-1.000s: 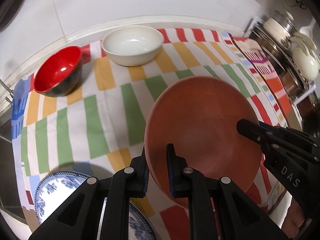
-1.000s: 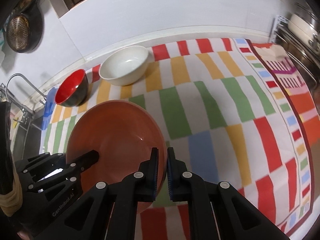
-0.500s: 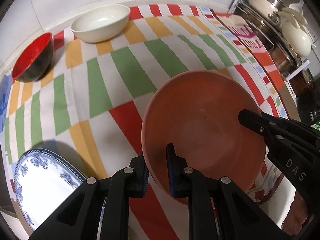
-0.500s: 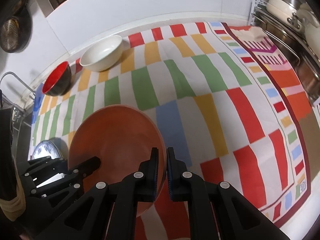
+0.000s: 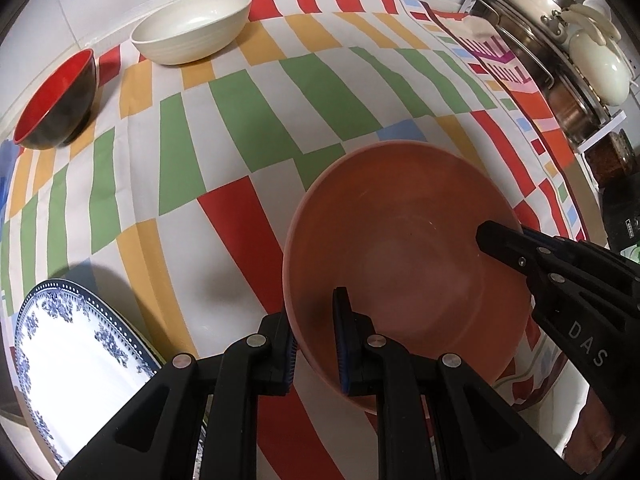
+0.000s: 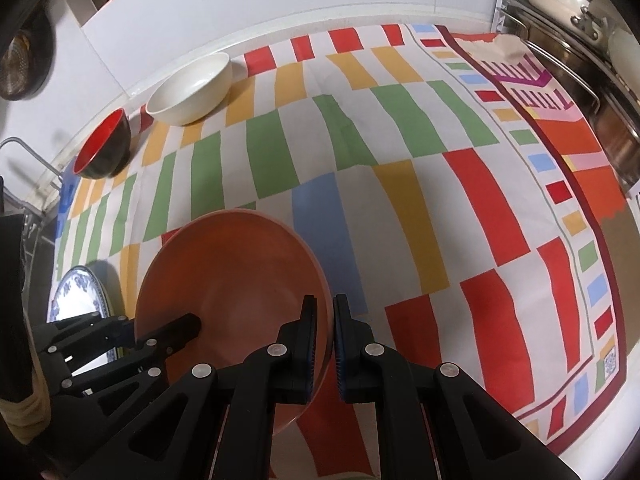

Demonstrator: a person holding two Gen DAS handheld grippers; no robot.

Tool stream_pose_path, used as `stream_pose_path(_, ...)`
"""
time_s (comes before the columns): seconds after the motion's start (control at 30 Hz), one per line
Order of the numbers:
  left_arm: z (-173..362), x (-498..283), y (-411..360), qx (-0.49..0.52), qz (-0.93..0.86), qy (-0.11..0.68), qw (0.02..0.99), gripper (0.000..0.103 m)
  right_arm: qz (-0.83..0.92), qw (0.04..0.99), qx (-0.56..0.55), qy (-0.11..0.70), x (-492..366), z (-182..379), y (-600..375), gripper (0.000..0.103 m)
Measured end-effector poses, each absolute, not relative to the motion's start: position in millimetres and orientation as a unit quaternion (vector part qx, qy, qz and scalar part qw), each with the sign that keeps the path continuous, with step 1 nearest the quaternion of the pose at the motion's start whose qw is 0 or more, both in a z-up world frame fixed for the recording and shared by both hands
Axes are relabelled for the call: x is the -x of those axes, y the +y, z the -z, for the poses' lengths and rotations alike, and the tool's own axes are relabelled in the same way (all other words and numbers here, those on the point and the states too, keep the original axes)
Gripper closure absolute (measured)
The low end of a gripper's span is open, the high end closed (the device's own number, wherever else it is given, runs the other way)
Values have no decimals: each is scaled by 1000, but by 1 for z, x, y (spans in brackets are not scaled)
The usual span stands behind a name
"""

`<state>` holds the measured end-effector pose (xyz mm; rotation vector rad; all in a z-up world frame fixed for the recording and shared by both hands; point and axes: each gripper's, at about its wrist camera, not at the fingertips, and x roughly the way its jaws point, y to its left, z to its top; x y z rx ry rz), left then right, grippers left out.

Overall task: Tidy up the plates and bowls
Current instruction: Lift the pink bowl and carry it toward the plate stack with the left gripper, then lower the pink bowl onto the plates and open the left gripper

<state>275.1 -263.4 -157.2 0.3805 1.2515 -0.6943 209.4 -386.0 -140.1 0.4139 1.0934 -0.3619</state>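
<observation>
Since 0.5 s ago both of my grippers have carried the terracotta bowl (image 5: 404,248) toward the near edge of the striped cloth (image 5: 256,120), and the blue-patterned plate (image 5: 72,356) now shows larger at the lower left of the left wrist view.

I take the terracotta bowl as my landmark. My left gripper (image 5: 314,344) pinches its near-left rim, 1 finger outside the wall and 1 inside. My right gripper (image 6: 323,340) pinches the opposite rim the same way, 1 finger on each side of the wall. The bowl sits mouth up, tilted slightly; whether it rests on the cloth or hangs just above it, I cannot tell. It is round, so it has no long axis to report.

Beyond the bowl, toward the wall, a broad stretch of cloth lies open. To its right the cloth runs bare as far as its dark red border. The white counter edge shows close behind the bowl in the right wrist view.

Left of the bowl, near but apart, lies the blue-patterned plate. Well beyond it to the far left stand 2 more: the red-and-black bowl (image 5: 56,104) and just beside that the cream bowl (image 5: 192,28), both upright at the wall. Far right of the bowl, a rack of pots and lids (image 5: 568,56) stands at the cloth's edge.
</observation>
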Motion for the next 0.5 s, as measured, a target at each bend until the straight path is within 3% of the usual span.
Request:
stream_pose_path(0.37,160,-274,-267,-171,313,573,738,85,163,819,-197,514,-207,143,-386,93)
stream_pose_path(0.43,158,-274,-265,-171,312,570,741,82,161,818,-203,513,-206,143,-387,93)
stream_pose_path(0.5,156,-275,-263,-169,311,565,745,72,161,817,-207,513,-205,144,-388,93)
